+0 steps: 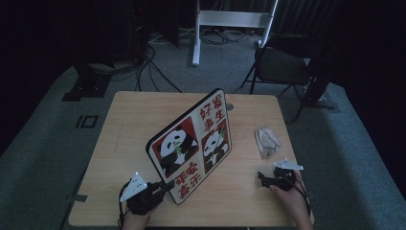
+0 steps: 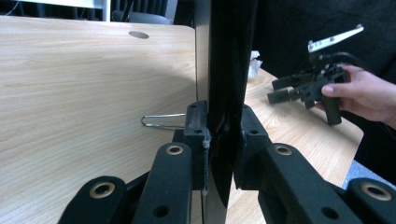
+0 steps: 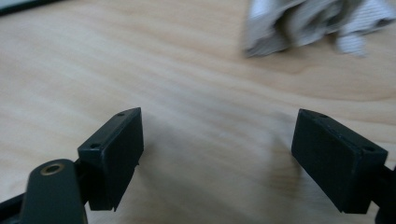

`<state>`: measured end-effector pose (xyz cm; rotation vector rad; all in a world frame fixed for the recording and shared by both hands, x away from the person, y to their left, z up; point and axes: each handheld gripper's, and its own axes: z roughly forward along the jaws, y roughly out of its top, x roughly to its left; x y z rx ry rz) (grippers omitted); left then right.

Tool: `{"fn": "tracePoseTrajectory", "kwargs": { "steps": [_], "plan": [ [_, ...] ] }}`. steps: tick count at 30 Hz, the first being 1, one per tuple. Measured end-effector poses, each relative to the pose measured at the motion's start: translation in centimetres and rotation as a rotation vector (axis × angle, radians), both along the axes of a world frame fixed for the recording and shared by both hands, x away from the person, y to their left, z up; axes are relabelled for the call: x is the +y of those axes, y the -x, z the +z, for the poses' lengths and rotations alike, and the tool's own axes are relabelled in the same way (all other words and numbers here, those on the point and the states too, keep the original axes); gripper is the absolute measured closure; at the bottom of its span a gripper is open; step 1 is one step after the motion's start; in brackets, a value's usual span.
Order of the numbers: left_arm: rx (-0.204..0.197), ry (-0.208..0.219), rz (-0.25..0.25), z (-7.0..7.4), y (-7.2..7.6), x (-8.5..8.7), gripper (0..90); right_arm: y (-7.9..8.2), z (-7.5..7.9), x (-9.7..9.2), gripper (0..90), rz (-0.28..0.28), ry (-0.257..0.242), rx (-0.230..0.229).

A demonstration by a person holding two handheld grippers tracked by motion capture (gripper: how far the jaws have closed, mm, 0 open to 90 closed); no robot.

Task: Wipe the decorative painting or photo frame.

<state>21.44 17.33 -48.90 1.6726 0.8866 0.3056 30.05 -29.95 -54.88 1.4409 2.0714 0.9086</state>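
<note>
Grey carpet and dark curtains surround a pale wooden table (image 1: 143, 115), with a black chair (image 1: 282, 64) and a white stand (image 1: 230, 19) on the floor beyond it. On the table a panda picture board (image 1: 191, 143) stands on edge, tilted, its face showing two pandas and red characters. Its lower near corner sits between the jaws of the left gripper (image 2: 219, 135), which is clenched on the board's thin edge; in the left gripper view the pads press both sides of the dark panel, and a wire stand leg (image 2: 161, 121) lies on the wood just behind it. Well apart to the right, the right gripper (image 3: 217, 154) rests low over bare wood, released, its jaws wide with nothing between them. A crumpled grey cloth (image 1: 267, 140) lies on the table near it, just ahead of the jaws
</note>
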Motion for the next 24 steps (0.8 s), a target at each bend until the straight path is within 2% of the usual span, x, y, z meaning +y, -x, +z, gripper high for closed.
{"fn": "tracePoseTrajectory", "kwargs": {
  "steps": [2,7,11,24],
  "plan": [
    [0.003,-0.003,0.002,0.0,0.1,-0.1,79.5,-0.2,0.5,-0.3,16.5,-0.027,-0.033,-0.018],
    [0.002,-0.008,0.01,0.1,0.3,-0.3,79.5,-1.0,2.2,-0.8,16.5,-0.064,-0.04,-0.068],
    [0.003,-0.002,0.007,0.0,0.3,-0.2,79.5,-2.0,3.6,-0.8,16.4,-0.072,-0.047,-0.111],
    [0.003,-0.006,0.007,0.0,0.3,-0.2,79.4,-6.5,6.3,-1.0,16.5,-0.112,-0.047,-0.174]
  ]
}}
